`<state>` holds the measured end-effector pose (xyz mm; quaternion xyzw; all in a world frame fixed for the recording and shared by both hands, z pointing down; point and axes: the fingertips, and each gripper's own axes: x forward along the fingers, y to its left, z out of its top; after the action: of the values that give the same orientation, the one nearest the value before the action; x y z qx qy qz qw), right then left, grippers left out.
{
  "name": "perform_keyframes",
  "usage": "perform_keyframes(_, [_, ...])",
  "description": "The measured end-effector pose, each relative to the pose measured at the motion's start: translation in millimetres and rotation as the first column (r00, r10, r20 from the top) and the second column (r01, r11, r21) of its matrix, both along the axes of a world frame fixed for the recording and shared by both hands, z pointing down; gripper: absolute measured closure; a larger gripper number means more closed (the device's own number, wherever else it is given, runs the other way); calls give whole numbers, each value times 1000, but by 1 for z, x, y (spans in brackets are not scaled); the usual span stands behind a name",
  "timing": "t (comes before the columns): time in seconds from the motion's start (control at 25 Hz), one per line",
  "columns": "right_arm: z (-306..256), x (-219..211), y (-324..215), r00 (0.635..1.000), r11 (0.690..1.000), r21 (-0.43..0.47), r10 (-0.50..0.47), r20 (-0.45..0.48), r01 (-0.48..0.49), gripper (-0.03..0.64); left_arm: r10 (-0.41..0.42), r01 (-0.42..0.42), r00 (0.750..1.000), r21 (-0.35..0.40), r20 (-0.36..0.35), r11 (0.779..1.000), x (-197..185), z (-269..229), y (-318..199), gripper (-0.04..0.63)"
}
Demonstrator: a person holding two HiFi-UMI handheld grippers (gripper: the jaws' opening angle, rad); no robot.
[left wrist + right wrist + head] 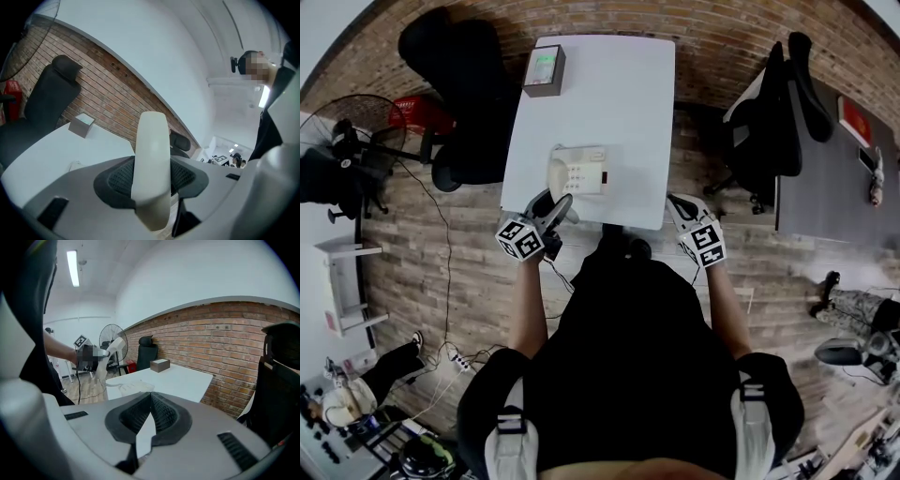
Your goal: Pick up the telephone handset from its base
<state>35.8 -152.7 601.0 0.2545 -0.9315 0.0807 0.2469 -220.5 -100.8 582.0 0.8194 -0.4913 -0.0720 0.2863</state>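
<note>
The left tongs (151, 180) are clamped on the handset (151, 140), with the mesh pads pressing its cream middle from both sides. In the left gripper view its long axis runs 12 to 6, and both ends jut past the pads. In the head view the handset is off the base (578, 171), just beside it at about 7 o'clock, over the near edge of the desk (619, 84). The right gripper view shows it raised above the desk. The right tongs (150, 395) are pressed together with nothing in them, just past the near right corner, at 4 o'clock from the base. The left hand is the nearer one and does the work. I judge the lift largely done, with only carrying the handset clear left to do. There is open room toward 6 and upward. A box (544, 70) sits at the far edge at 12, and chairs (455, 75) flank the desk at 10 and 2.
</note>
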Motion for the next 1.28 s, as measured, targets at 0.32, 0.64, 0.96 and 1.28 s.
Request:
perform_keyframes(0.32, [2,11,15,1000,1000,0,-20,3,20,618,-51,53,996,26,-71,998,10,-6,19,373])
perform_keyframes(0.64, [14,20,19,1000,1000,0,-27,13,27,618,-58,60,996,22,-69,998,21,-6,30,373])
perform_keyframes(0.96, [16,13,16,999,999,-7,-38,34,39,618,-70,75,993,41,-96,996,16,-12,37,373])
perform_keyframes(1.28, [11,11,13,998,999,-5,-47,31,47,618,-94,101,987,45,-129,994,14,-17,34,373])
